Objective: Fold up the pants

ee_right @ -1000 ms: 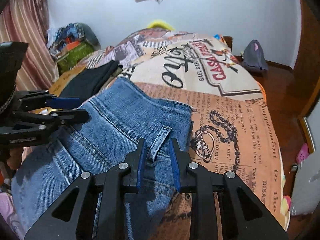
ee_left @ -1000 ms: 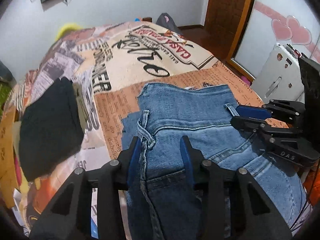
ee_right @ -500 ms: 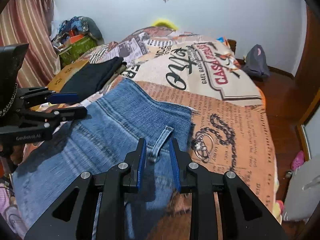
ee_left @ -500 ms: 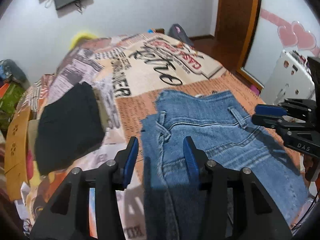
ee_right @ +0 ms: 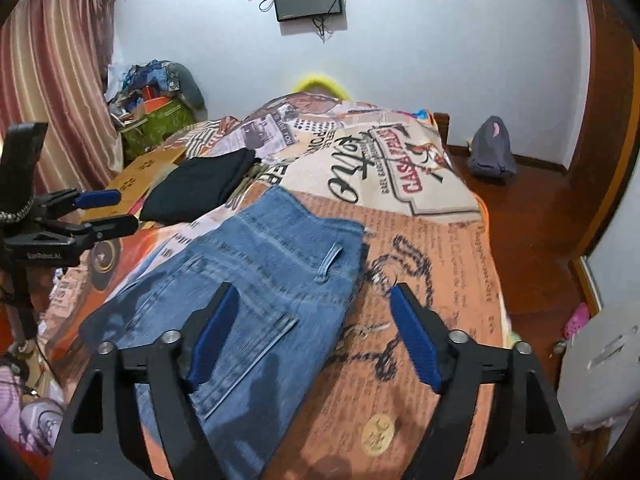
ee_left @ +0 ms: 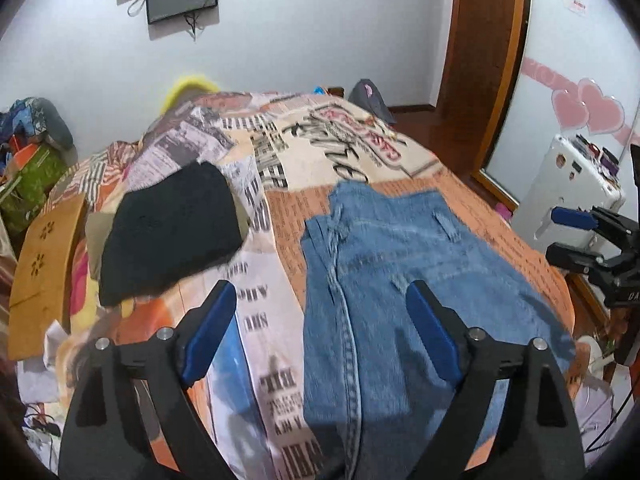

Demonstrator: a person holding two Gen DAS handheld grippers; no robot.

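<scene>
Blue jeans [ee_left: 404, 280] lie flat on the printed bedspread [ee_left: 280, 152], waistband toward the far end. My left gripper [ee_left: 320, 320] hovers above their left edge, its jaws opening wide and gripping nothing. In the right wrist view the jeans [ee_right: 260, 276] lie below and to the left. My right gripper [ee_right: 312, 328] hangs over their right edge, jaws opening, pads clear of the cloth. Each gripper shows in the other's view: the right gripper [ee_left: 576, 236] at the right edge, the left gripper [ee_right: 100, 212] at the left edge.
A folded black garment [ee_left: 168, 232] lies on the bed left of the jeans. A cardboard piece [ee_left: 44, 264] lies at the bed's left side. A white appliance [ee_left: 568, 196] and a wooden door frame [ee_left: 492, 68] stand to the right. A grey bag [ee_right: 492, 148] sits on the floor.
Both grippers let go of the waistband, opened wide, and pulled up and back. The jeans now lie flat on the bed.
</scene>
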